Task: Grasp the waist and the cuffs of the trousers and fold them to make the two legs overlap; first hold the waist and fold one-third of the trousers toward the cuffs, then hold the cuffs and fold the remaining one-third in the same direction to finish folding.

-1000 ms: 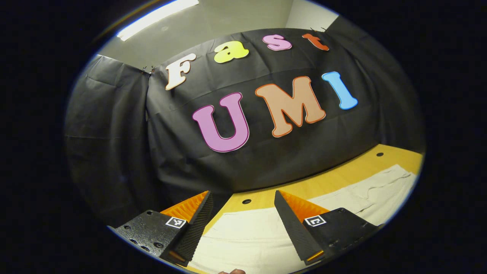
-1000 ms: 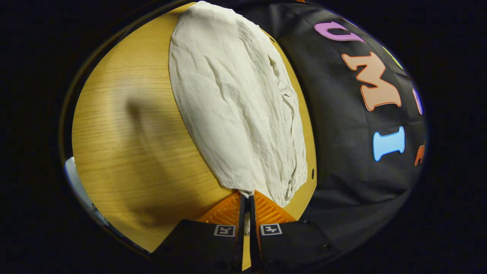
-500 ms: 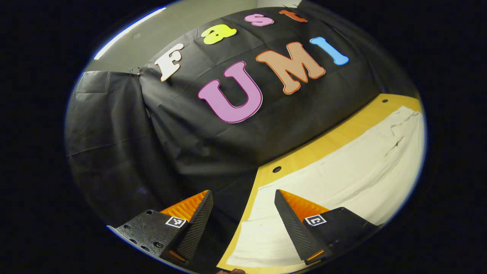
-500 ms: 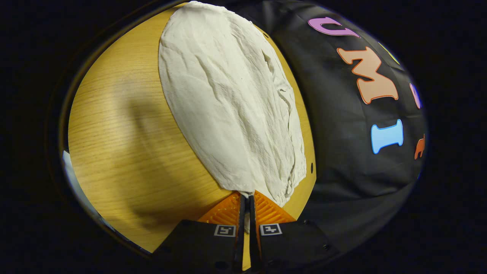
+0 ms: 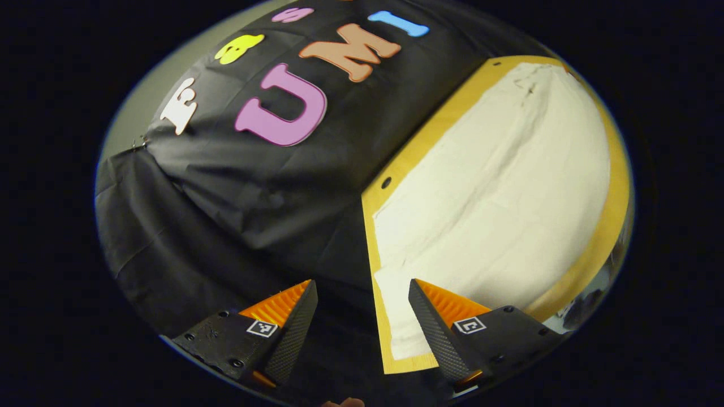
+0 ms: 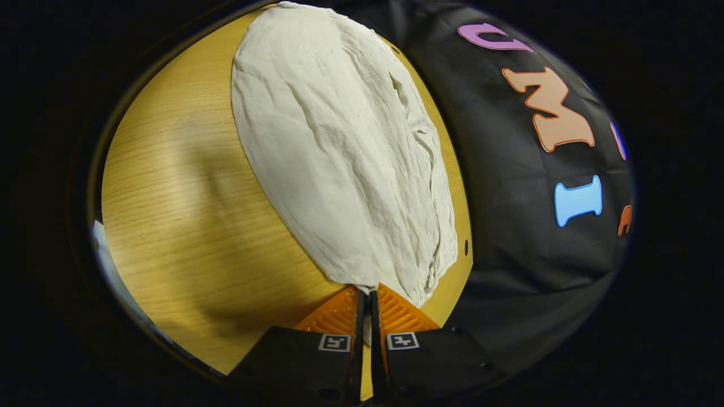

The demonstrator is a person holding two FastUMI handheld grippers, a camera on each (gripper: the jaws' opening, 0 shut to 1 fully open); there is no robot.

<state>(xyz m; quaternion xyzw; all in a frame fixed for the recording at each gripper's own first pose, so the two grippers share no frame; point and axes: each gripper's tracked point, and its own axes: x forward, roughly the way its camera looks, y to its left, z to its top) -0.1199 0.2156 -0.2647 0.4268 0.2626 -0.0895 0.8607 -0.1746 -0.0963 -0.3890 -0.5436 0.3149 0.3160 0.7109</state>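
Note:
Cream-white trousers [image 6: 345,158] lie flat and lengthwise on the wooden table [image 6: 186,198] in the right gripper view. My right gripper [image 6: 366,302] is shut on their near corner, at the gathered waist end. In the left gripper view the same trousers [image 5: 498,186] stretch away to the upper right, their straight near edge by the table's end. My left gripper [image 5: 362,316] hangs open just off that end of the table, nothing between its fingers; its right finger [image 5: 435,328] overlaps the cloth's near corner.
The black cloth wall [image 5: 254,198] hangs close behind the table and drapes below its end. Small dark holes [image 5: 386,182] mark the table's back edge. Bare wood lies along the trousers' front side [image 6: 169,226].
My left gripper has swung leftward and tilted, so the table and trousers now sit to its right instead of under it. The right gripper keeps its hold and has barely moved.

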